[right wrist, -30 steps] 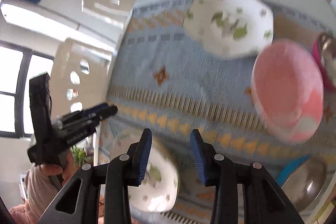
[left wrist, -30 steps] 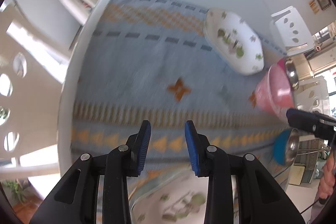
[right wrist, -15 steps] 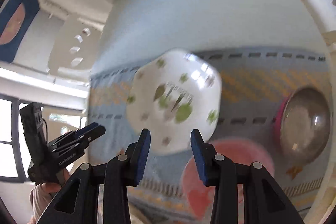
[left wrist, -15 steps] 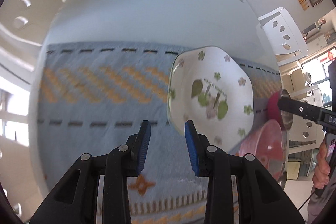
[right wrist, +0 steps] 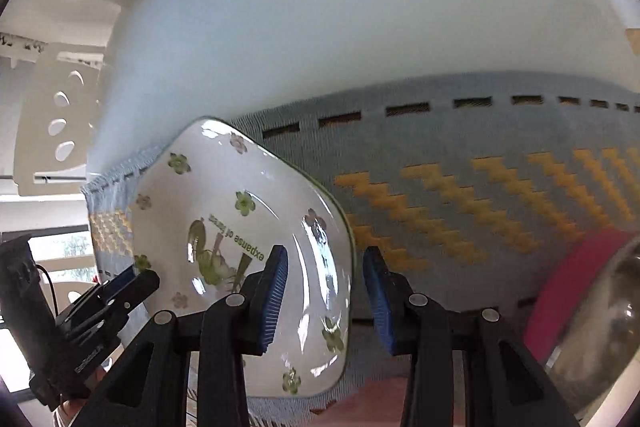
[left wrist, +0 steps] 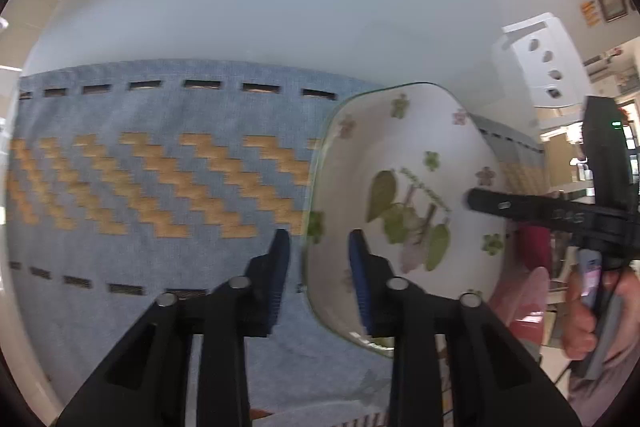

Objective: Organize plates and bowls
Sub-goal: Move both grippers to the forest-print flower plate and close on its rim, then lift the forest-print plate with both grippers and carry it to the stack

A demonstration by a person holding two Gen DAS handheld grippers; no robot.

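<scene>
A white plate with green flowers and leaves lies on the blue and orange woven cloth; it shows in the left wrist view point(left wrist: 416, 187) and in the right wrist view point(right wrist: 240, 235). My left gripper point(left wrist: 318, 255) is open, its jaws on either side of the plate's left rim. My right gripper point(right wrist: 324, 275) is open, its jaws on either side of the plate's right rim. A pink bowl point(left wrist: 528, 291) sits past the plate's right side, partly hidden. A steel bowl in a magenta one point(right wrist: 592, 315) sits at the right.
The cloth point(left wrist: 160, 187) covers the near part of a white table point(left wrist: 280, 7). White chairs stand at the table's sides point(left wrist: 540, 63) point(right wrist: 52, 131). The other gripper and the hand holding it show at each view's edge point(left wrist: 560, 215) point(right wrist: 72, 331).
Both grippers have moved in on the flowered plate from its two sides. Their jaws now straddle its rims. The pink and steel bowls have slid toward the view edges.
</scene>
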